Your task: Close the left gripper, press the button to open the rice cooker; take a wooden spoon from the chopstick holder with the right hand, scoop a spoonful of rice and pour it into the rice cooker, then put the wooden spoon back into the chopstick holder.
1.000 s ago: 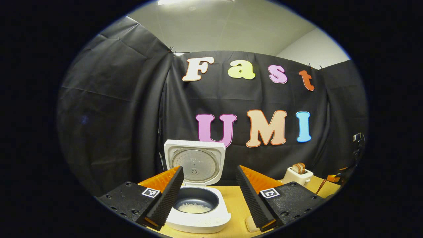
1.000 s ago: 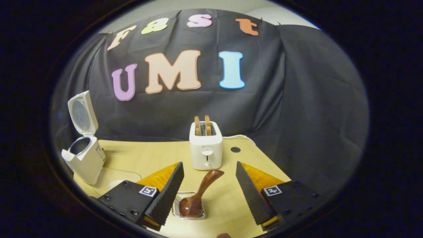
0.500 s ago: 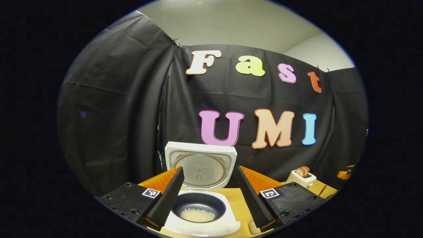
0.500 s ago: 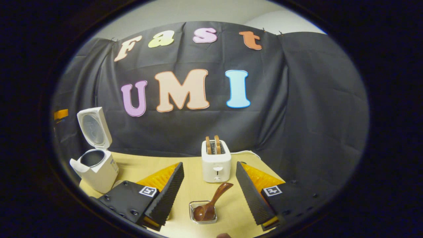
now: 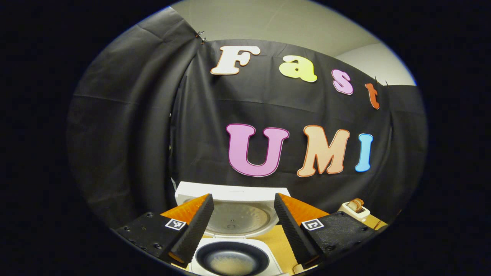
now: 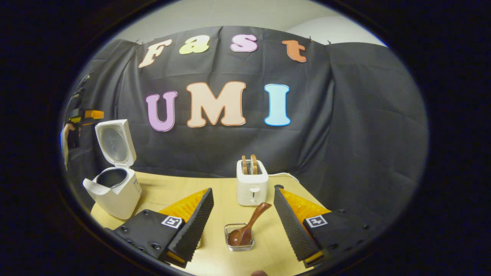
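Left gripper view: the left gripper (image 5: 241, 226) is held low and level over the rice cooker (image 5: 232, 230), pointing toward the booth's back wall. Its fingers stand wide apart with nothing between them. The cooker's lid (image 5: 234, 209) is raised upright behind the fingers, and the dark inner pot (image 5: 231, 261) lies just below and between the fingertips, with a pale layer of rice (image 5: 230, 266) on its bottom. A white toaster (image 5: 355, 209) holding bread stands far right on the wooden table (image 5: 282, 245). Each finger base carries a small square black-and-white marker; no wording can be read on the cooker.

Right gripper view: the right gripper (image 6: 243, 226) is held above the table (image 6: 176, 188), tilted slightly downward, its fingers spread and gripping nothing. The wooden spoon (image 6: 247, 228) rests bowl-down in a small clear holder (image 6: 239, 237) on the table, its handle leaning up to the right; it lies between the fingers but apart from both. The toaster (image 6: 252, 183) stands just beyond. The rice cooker (image 6: 113, 184) sits far left with its lid up. A small label on its side is too small to read. The other gripper (image 6: 82, 115) and the hand (image 6: 66, 134) holding it show at the far left edge, beside the raised lid.
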`<state>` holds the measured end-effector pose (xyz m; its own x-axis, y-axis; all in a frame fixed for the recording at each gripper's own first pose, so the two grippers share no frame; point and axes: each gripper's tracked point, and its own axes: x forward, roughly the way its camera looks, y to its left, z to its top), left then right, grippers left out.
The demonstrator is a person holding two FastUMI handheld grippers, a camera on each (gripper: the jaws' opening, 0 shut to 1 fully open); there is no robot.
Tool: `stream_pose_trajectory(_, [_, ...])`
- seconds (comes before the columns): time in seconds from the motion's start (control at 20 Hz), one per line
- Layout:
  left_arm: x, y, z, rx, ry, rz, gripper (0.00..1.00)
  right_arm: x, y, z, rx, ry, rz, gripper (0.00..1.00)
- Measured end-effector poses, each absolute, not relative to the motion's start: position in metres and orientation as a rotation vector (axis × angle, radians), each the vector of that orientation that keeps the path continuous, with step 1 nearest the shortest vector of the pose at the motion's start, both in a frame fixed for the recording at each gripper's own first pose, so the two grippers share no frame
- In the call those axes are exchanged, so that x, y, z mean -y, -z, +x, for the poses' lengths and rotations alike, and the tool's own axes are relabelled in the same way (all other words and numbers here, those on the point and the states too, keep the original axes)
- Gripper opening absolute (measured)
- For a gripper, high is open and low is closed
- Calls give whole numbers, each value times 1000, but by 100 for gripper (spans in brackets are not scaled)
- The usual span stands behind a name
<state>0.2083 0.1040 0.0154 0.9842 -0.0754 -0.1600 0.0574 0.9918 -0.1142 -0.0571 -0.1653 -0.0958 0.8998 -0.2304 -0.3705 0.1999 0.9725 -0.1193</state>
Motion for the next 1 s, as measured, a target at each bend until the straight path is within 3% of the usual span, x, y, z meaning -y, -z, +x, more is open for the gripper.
stream_pose_trajectory(0.05, [-105, -17, 221, -160, 78, -101, 90, 165, 96, -64, -398, 236, -80, 99])
stream_pose_trajectory(0.5, [-112, 19, 294, -240, 68, -41, 93, 156, 99, -91, -425, 289, -104, 100])
stream_pose_trajectory(1.0, [-110, 25, 272, -274, 37, -23, 94, 132, 98, -64, -394, 203, -73, 99])
